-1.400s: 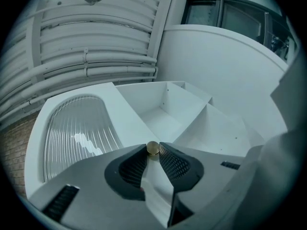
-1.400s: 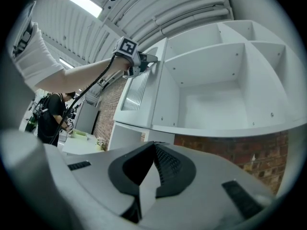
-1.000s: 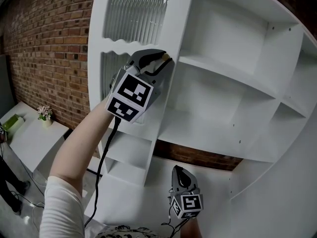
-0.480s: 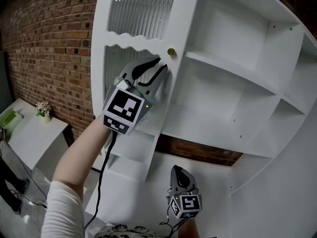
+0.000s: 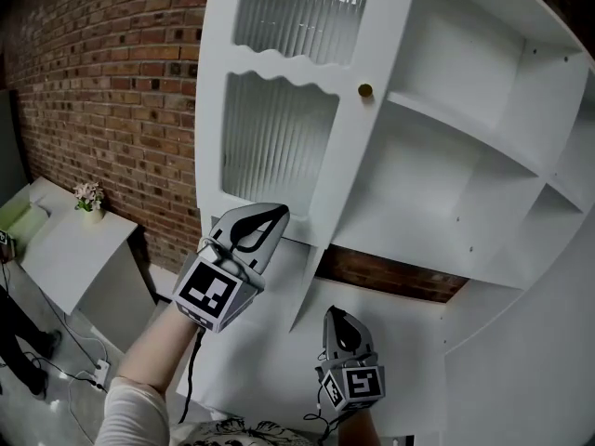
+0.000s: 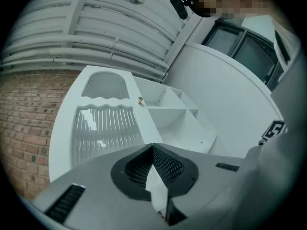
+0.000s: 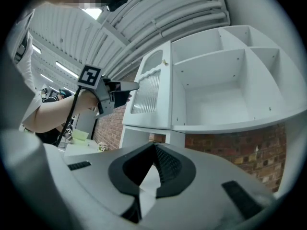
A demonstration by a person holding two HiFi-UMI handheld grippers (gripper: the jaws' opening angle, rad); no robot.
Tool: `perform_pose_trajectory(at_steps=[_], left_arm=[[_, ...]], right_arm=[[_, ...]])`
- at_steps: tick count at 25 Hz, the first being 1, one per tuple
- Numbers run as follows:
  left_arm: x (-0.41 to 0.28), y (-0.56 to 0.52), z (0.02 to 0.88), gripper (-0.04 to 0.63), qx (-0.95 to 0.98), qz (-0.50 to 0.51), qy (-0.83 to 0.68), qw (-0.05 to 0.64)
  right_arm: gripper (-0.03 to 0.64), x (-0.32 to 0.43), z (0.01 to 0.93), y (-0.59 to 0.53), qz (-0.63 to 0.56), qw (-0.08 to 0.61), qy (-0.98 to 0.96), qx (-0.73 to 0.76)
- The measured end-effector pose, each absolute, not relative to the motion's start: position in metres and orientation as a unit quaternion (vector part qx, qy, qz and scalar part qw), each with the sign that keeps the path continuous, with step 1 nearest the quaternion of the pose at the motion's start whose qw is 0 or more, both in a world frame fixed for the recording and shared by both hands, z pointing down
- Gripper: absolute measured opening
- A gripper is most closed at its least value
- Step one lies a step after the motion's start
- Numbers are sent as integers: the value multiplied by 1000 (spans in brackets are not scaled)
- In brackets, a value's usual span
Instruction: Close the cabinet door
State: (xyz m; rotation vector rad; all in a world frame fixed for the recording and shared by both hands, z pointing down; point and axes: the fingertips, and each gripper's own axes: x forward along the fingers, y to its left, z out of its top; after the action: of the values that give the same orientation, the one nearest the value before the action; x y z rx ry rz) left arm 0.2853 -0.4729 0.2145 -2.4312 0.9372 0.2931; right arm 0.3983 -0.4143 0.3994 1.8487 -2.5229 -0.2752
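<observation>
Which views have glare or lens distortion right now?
Head view: cabinet shelves bow toward the right edge, a small bright glint on the door's upper glass pane. Left gripper view: round dark vignette, white streaks on the lower glass pane. Right gripper view: same vignette, shelves curved.

Right of the cabinet door [image 5: 279,128] the shelf bays [image 5: 437,184] stand open to me — free air below it too; left of it the brick wall [image 5: 112,110] shuts off any pass.

Door [image 5: 279,147] left of shelves [image 5: 446,175], left tongs [image 5: 276,214] below door, brick wall [image 5: 112,110] behind
</observation>
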Motion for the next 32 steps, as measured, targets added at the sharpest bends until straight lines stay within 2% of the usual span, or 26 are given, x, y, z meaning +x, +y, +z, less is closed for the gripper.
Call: perform_pose_trajectory(at_steps=[9, 16, 32], left_arm=[[225, -446, 315, 9, -918, 96, 349, 165], [183, -446, 389, 9, -922, 51, 374, 93], [170, -431, 410, 9, -937, 42, 341, 63]], right_arm=[[6, 347, 407, -408, -93, 0, -808, 581], [6, 331, 418, -401, -84, 8, -804, 589], [6, 313, 426, -395, -70, 21, -801, 594]])
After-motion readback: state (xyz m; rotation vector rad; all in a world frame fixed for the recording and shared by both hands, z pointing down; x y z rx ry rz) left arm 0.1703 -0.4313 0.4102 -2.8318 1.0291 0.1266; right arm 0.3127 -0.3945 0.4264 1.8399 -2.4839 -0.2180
